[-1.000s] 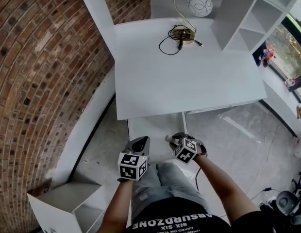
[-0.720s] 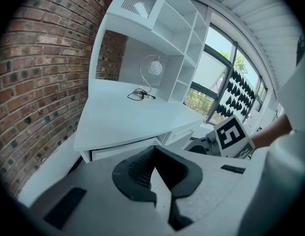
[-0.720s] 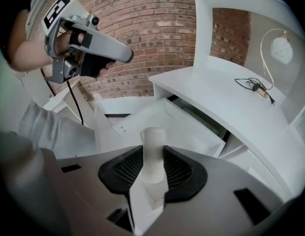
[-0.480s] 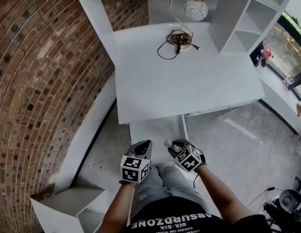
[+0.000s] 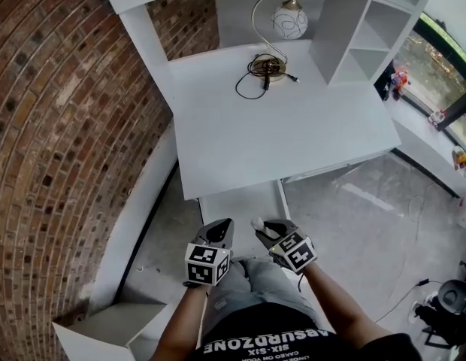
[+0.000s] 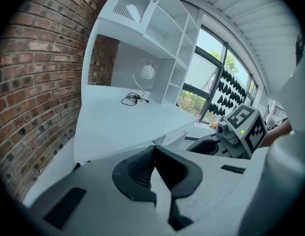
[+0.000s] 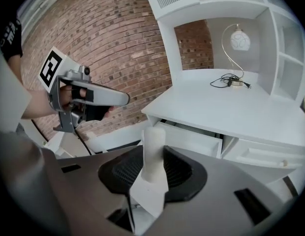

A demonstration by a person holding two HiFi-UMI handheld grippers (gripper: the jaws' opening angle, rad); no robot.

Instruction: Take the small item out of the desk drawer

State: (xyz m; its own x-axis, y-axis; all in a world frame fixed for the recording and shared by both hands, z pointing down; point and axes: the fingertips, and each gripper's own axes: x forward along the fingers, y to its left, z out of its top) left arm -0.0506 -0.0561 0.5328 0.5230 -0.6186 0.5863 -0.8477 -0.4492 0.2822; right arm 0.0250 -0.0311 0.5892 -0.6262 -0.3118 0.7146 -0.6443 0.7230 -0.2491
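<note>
Right gripper [image 7: 154, 167], the one I am working with, is clenched on the small item [image 7: 153, 144]. It is a pale, stubby white cylinder that stands upright between the dark pads, its rounded top poking above them. The left gripper [image 6: 152, 167] hangs just beside it, jaws pressed together with nothing between them.

Seen from the head view, both tools sit close to the person's body, at the near end of the desk drawer [image 5: 240, 201]. The drawer is pulled out from under the white desk [image 5: 285, 126]. In the right gripper view the item shows in front of the drawer's open face, touching neither the drawer nor the desk.

I judge the main step done: the item looks clear of the drawer and firmly held. Setting it down somewhere, perhaps on the desk top near the lamp [image 5: 287, 19], and shutting the drawer may remain.
</note>
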